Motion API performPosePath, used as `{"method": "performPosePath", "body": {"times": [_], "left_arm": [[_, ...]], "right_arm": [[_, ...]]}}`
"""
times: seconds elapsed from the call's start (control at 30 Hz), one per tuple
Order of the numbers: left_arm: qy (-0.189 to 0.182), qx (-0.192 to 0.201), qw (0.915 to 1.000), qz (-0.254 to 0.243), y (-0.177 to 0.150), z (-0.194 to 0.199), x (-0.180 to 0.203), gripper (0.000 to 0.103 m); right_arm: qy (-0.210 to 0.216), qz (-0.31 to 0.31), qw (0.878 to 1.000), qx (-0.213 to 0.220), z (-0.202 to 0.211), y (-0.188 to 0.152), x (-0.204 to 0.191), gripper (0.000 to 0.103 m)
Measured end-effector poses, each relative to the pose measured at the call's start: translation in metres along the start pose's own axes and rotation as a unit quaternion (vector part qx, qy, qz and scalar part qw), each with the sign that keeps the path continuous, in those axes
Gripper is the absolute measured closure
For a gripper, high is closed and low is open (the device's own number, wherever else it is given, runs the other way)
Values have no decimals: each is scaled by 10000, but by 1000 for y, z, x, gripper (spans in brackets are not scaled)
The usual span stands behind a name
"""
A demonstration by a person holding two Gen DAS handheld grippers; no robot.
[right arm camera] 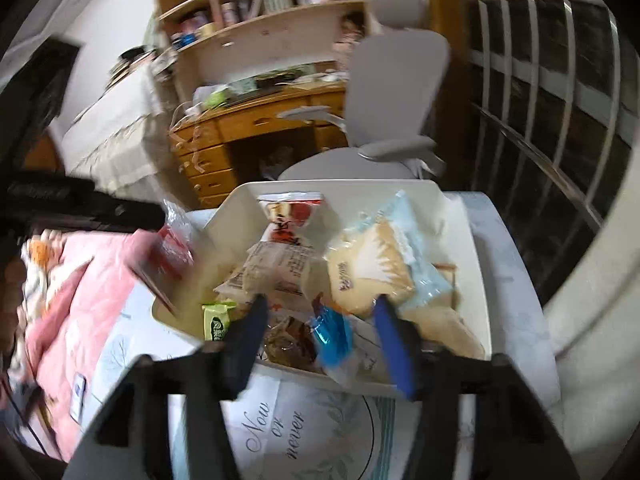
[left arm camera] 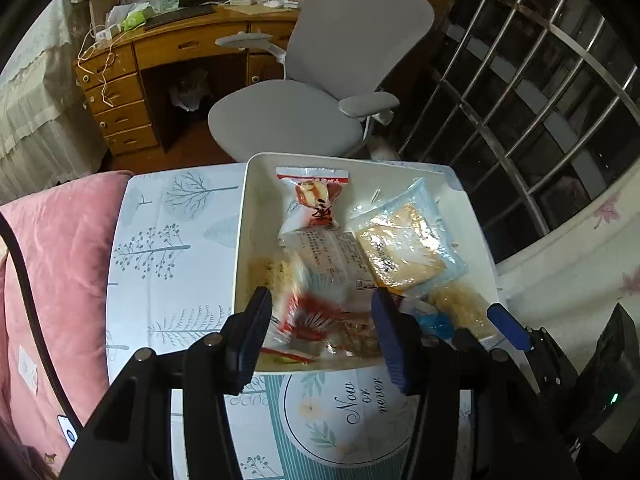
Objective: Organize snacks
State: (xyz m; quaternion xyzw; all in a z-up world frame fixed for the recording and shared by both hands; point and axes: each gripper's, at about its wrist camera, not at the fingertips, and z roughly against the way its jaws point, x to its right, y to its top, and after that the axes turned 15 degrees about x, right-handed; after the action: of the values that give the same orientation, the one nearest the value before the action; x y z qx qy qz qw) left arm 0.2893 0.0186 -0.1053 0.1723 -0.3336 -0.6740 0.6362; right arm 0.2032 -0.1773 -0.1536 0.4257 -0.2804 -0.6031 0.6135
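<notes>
Black-and-blue fingers of the left gripper (left arm camera: 320,320) stand wide apart at lower centre, over a blurred red-and-white packet (left arm camera: 310,320) at the near edge of the white tray (left arm camera: 242,216). Right gripper (right arm camera: 320,328) fingers also gape wide, with a blue-wrapped candy (right arm camera: 332,334) between them. Snacks fill the tray on the patterned worktop (left arm camera: 160,240), mid-frame.

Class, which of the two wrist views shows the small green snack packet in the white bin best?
The right wrist view: the green snack packet stands at the white bin's near left edge, beside the right tool's left finger. The left wrist view does not show it clearly; blurred wrappers cover that corner.
</notes>
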Motion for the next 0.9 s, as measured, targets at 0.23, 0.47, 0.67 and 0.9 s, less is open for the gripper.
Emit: {"method": "performPosePath", "body": {"times": [0.23,0.47,0.67,0.9], "left_arm": [[90,-50,9999,-61,-11,31,-2,30],[0,31,9992,-403,-46,84,-11,26],[-54,40,9985,-549,-81,132,-32,24],[-68,151,9986,-498,-119,178,-53,24]], "right_arm": [[-428,-641,9968,-234,21,0,7,41],[-668,-1108,9896,-632,52,-10,-13,38],[-1054,-1423,9812,-764,96,-27,-44,38],[-1363,-1262,9787,-880,151,-48,-73,37]]}}
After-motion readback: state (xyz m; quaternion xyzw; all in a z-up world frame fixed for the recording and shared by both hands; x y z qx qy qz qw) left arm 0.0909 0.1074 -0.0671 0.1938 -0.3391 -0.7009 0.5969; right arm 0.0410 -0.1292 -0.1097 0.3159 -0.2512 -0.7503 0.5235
